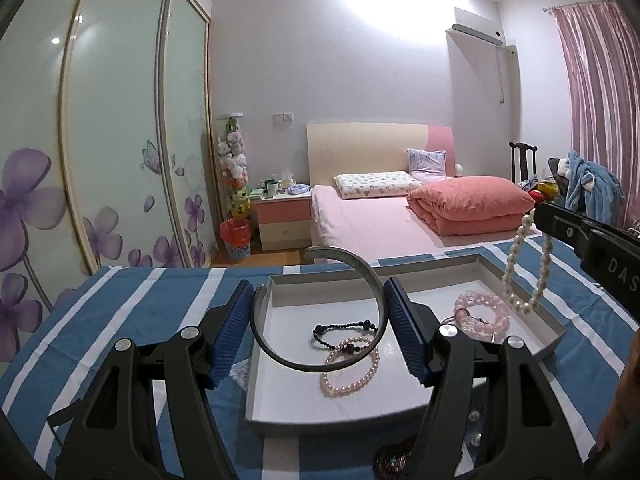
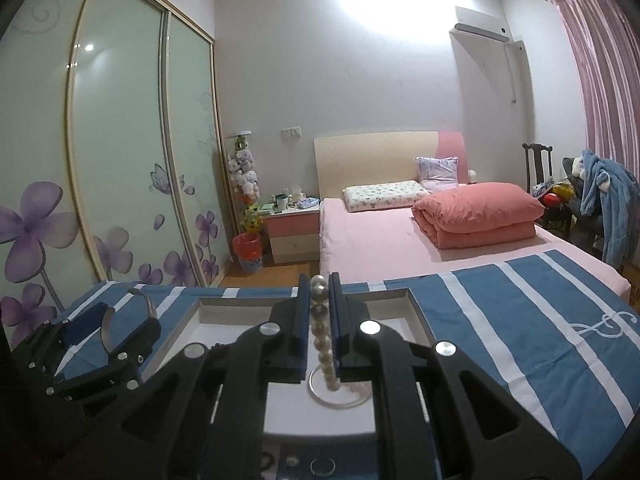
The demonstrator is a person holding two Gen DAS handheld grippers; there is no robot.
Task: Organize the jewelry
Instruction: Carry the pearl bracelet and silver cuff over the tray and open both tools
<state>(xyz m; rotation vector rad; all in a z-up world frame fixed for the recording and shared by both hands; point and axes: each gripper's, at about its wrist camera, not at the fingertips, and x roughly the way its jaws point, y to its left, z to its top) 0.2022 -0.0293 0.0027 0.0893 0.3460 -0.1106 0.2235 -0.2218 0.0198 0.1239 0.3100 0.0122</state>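
Note:
My left gripper (image 1: 317, 284) is shut on a silver open cuff bangle (image 1: 378, 292), its blue pads pressing on both sides, above a shallow white tray (image 1: 280, 404). In the tray lie a black bead bracelet (image 1: 344, 334), a pale pink pearl bracelet (image 1: 352, 378) and a pink crystal bracelet (image 1: 482, 312). My right gripper (image 2: 318, 280) is shut on a white pearl strand (image 2: 319, 294). In the left wrist view the strand (image 1: 514, 264) hangs in a loop over the tray's right side. The right wrist view shows the left gripper (image 2: 116, 320) with the bangle (image 2: 106, 328) at the tray's (image 2: 224, 304) left.
The tray rests on a blue and white striped cloth (image 1: 132, 312). More loose jewelry (image 1: 392, 460) lies on the cloth near me, and a small ring (image 2: 323, 466) too. Behind are a pink bed (image 1: 360, 220), a wardrobe (image 1: 112, 140) on the left and a chair with clothes (image 1: 588, 192) on the right.

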